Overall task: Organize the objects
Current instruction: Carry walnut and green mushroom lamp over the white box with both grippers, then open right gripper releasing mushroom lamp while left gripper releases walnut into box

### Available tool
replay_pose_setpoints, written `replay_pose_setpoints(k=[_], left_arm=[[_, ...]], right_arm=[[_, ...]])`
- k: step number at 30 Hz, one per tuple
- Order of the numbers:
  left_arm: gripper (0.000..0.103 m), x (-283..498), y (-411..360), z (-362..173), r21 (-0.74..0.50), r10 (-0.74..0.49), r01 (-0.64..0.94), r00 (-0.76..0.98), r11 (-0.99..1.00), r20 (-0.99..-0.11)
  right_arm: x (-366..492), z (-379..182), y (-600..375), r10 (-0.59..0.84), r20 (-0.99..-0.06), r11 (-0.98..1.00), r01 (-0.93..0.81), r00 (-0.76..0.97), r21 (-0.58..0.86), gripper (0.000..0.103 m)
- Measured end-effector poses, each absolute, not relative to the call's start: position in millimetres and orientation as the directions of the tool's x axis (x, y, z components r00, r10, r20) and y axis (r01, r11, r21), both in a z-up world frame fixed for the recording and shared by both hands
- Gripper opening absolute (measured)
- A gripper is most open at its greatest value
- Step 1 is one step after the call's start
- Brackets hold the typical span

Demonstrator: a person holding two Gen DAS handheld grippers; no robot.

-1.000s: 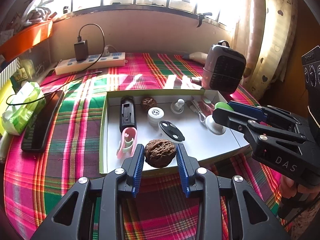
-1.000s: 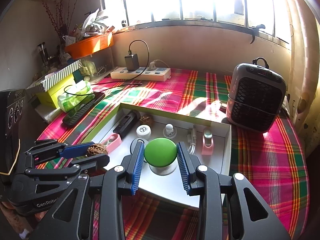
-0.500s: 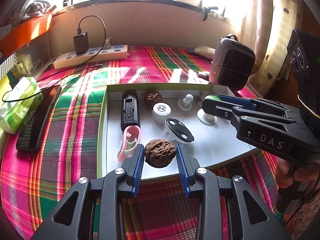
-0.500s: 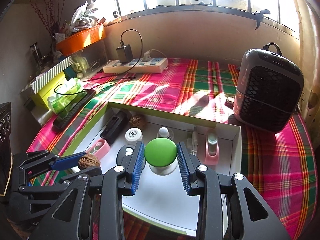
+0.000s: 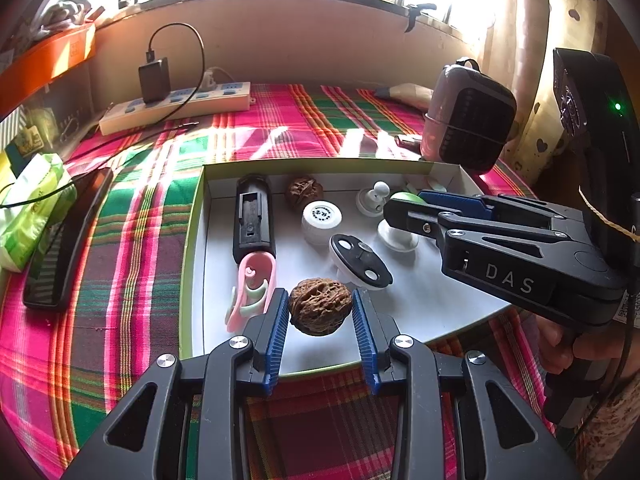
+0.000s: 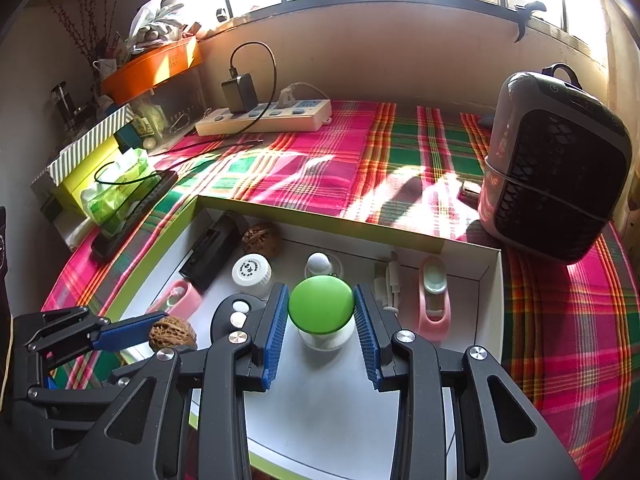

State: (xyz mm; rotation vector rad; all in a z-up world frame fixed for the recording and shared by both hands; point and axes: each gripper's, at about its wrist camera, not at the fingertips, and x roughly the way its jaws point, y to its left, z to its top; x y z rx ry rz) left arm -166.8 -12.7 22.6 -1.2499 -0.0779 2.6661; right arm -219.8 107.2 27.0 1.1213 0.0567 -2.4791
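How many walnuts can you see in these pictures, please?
2. One walnut is held between the left gripper's pads over the white tray's near edge; the other walnut lies at the tray's far side beside the black holder. None seems hidden.

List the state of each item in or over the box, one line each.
left hand-held gripper: shut on the held walnut
right hand-held gripper: shut on the green-capped piece
box: open, no lid on it
second walnut: loose, at the far wall
white cap: upright
black case: lying flat
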Motion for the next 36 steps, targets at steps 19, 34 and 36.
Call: replay_pose_setpoints(k=[19,34,36], left_arm=[[0.031,-173.3,-10.0,19.2,-0.127,0.195,-0.153,-0.617,-0.98,-0.763],[0.031,-174.5,-10.5,17.4,-0.129,0.197,-0.154,-0.615,-0.98,-0.764],[0.031,-174.6,-10.5,17.4,-0.129,0.198,-0.154,-0.615,-0.98,-0.763]], right_arm=[[-222.3,23.1,104.6,-0.346,-0.727,-0.912,0.394,-0.593,0.112,0.035],[-222.3,23.9,101.3,-0.341,-0.732,-0.911,0.4,-0.59,0.102,0.035],[-222.2,24.1,101.3,-0.34,-0.732,-0.912,0.398,-0.591,0.102,0.035]])
